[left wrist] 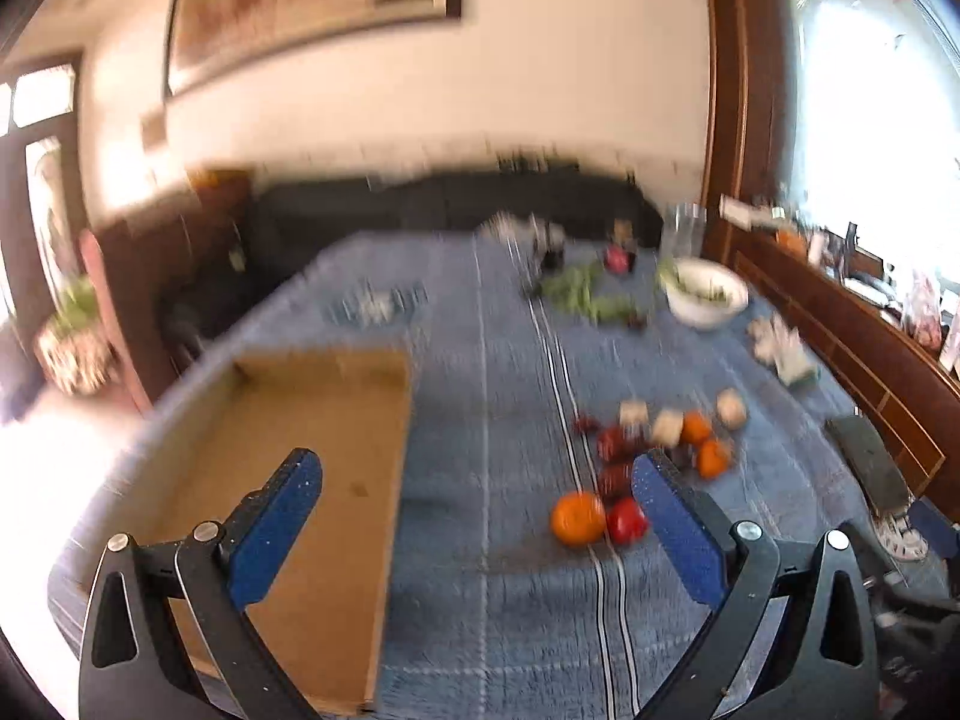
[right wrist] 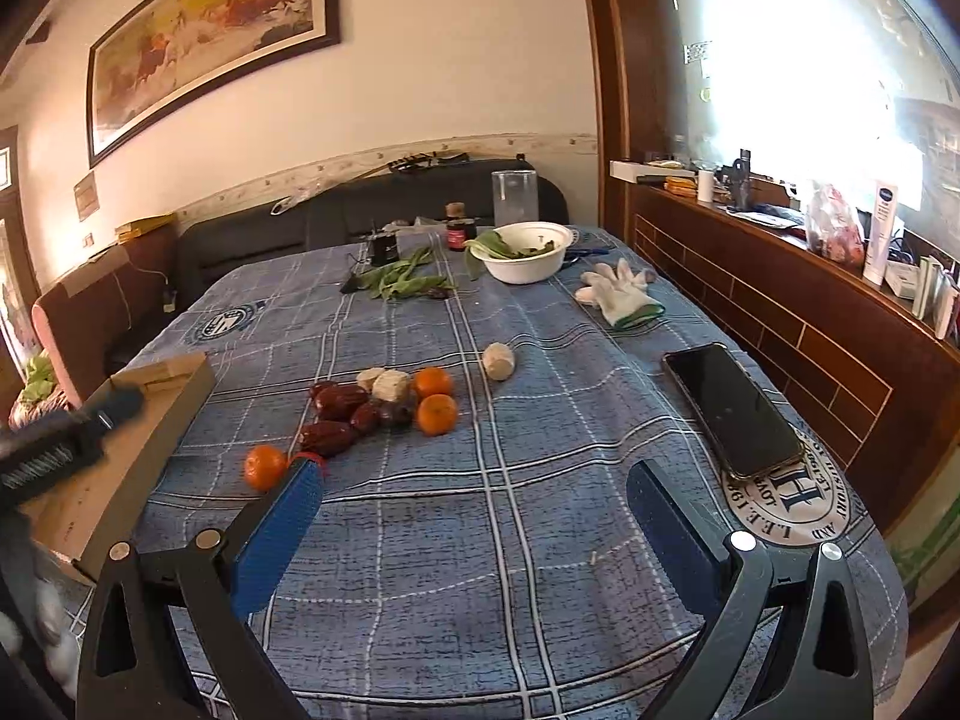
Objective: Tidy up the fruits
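The cardboard box (left wrist: 288, 480) fills the lower left of the left wrist view with nothing visible inside it, and the left gripper (left wrist: 477, 486) hangs over its right wall, jaws wide apart and holding nothing. That view is smeared, so I judge a fast reach risks clipping the box wall or scattering the fruit.

The right gripper (right wrist: 474, 492) sits low centre in its own view, jaws spread wide and nothing between them.

The fruit cluster (right wrist: 384, 405) lies mid-frame on the blue checked tablecloth (right wrist: 540, 540): dark red dates packed against pale chunks and two oranges. One nudge here could roll several at once.

The phone (right wrist: 729, 408) lies at right, near the table edge; a wide sweep could push it off.

The white bowl (right wrist: 525, 252) of greens, the glove (right wrist: 618, 294) and the loose greens (right wrist: 402, 279) sit further up, well apart from the fruit.

The nearest orange (right wrist: 264, 467) and a red fruit (left wrist: 627, 519) lie just beside the box, easiest to take and round enough to roll away.
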The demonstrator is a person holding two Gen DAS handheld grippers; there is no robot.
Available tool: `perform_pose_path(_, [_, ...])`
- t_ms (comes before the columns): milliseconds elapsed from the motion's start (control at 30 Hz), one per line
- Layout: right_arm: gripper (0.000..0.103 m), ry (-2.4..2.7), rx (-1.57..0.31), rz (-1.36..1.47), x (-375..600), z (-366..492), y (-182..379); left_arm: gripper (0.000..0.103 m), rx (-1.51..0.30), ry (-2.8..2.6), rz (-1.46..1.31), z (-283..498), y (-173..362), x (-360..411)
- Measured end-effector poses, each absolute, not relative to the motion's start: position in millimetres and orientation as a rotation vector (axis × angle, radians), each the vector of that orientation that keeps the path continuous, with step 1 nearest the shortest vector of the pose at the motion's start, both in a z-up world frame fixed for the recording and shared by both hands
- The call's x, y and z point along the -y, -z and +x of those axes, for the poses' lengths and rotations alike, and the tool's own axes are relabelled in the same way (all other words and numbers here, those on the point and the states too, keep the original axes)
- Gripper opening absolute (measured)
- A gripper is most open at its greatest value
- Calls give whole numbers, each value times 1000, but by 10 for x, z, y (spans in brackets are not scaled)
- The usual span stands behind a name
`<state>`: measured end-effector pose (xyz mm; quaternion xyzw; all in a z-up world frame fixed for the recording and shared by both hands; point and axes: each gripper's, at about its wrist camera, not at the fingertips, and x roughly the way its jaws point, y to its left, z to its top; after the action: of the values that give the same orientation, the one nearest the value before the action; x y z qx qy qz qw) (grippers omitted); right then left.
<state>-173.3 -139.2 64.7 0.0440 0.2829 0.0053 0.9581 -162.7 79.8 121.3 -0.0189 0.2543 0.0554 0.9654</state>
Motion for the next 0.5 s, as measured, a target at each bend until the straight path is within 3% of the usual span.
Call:
perform_pose_path(133, [103,-16,-567,84,1400,-1724,-664,103,-451,-115,-24,-1768,-1439,-757])
perform_pose_path(500, [103,-26,-598,98,1450,-1646,-589,103,-471,-120,33,-1722,-1403,-534])
